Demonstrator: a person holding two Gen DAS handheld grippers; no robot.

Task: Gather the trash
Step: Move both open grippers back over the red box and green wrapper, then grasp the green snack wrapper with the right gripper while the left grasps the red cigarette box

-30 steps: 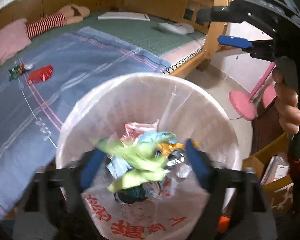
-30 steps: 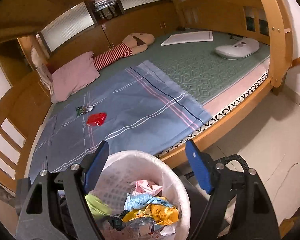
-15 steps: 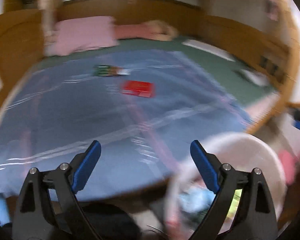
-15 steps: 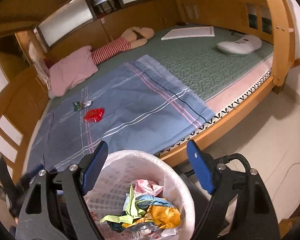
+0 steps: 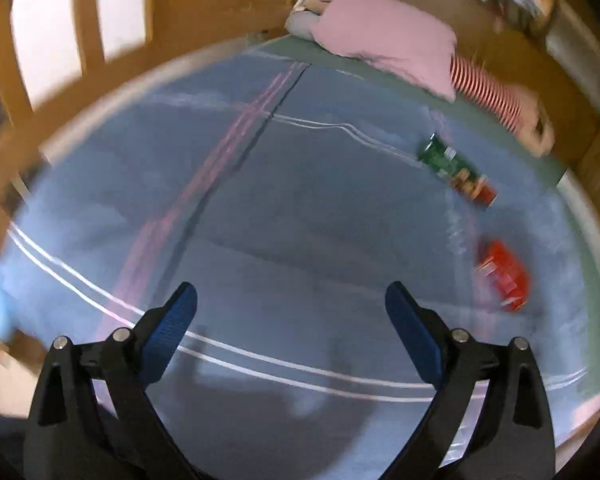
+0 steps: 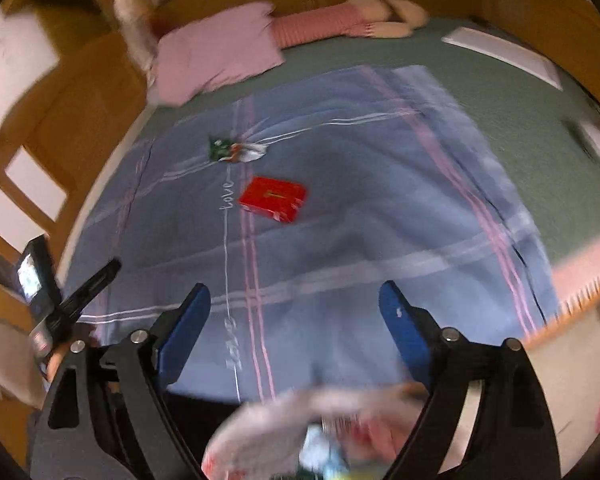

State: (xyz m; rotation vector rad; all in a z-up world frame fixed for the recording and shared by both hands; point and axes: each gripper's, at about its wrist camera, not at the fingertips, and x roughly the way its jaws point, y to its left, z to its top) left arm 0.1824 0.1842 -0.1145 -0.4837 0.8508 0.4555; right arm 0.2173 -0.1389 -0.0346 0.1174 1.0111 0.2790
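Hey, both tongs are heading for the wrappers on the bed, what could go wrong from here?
1. The red packet and green wrapper lie flat on the soft blue blanket; the opening, empty right tongs may pinch fabric too.
2. The left tongs, also opening and empty, could collide with the right over these close pieces.

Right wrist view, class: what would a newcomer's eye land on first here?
The red packet lying flat in the middle of the blue bedspread, with a crumpled green wrapper just beyond it toward the pink pillow. Nearest the camera, the blurred white trash basket sits below the empty right gripper, whose jaws are opening.
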